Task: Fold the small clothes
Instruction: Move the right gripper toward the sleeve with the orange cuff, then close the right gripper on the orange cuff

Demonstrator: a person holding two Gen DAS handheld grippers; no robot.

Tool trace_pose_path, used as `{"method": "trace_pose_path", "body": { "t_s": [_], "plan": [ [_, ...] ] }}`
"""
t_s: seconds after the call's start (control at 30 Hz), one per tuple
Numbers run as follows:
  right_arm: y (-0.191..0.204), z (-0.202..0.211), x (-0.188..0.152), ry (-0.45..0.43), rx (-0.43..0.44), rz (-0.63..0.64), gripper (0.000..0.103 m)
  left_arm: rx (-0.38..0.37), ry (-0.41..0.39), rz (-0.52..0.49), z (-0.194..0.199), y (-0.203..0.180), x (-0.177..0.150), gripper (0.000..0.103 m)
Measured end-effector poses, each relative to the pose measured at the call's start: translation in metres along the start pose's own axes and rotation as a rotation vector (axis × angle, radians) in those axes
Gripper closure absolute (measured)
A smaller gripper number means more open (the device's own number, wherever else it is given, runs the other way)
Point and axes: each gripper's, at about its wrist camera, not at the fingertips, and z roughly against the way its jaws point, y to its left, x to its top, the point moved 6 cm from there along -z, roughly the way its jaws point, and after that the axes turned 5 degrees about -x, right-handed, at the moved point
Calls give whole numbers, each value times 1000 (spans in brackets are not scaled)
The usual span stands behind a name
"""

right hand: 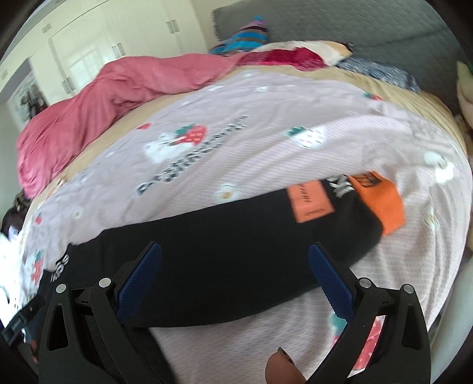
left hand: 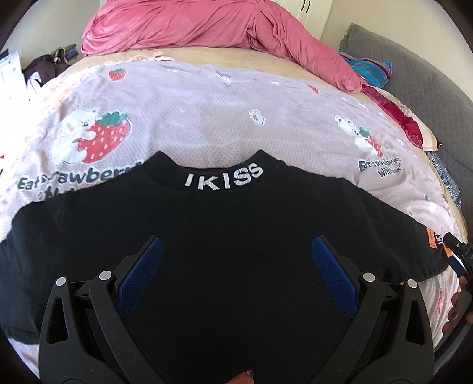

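Observation:
A small black top (left hand: pixel 230 224) with white "IKISS" lettering (left hand: pixel 223 177) on its collar lies flat on the pink strawberry-print bedspread (left hand: pixel 207 118). My left gripper (left hand: pixel 236 251) is open and empty, hovering over the middle of the top below the collar. In the right wrist view the top's sleeve (right hand: pixel 236 242) stretches to the right and ends in an orange cuff (right hand: pixel 381 201) with an orange patch (right hand: pixel 310 201). My right gripper (right hand: pixel 235 260) is open and empty above that sleeve. The right gripper also shows at the left wrist view's right edge (left hand: pixel 456 254).
A crumpled pink duvet (left hand: pixel 207 26) lies across the far side of the bed. A striped garment (left hand: pixel 369 71), a red cloth (left hand: pixel 399 115) and a grey quilted headboard (right hand: pixel 354 26) are at the bed's head. White wardrobe doors (right hand: pixel 88 50) stand beyond.

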Motion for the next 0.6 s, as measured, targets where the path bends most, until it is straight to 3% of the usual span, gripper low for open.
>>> {"method": "trace_pose_path", "body": {
  "t_s": [0.3,0.6],
  "plan": [
    [-65,-13,-5,36,-103,-209,4,0,28,0,-12,4,-8,9],
    [-96,-39,-8,82,-84,-336,4,6,34,7,-15,9,-8,9]
  ]
}}
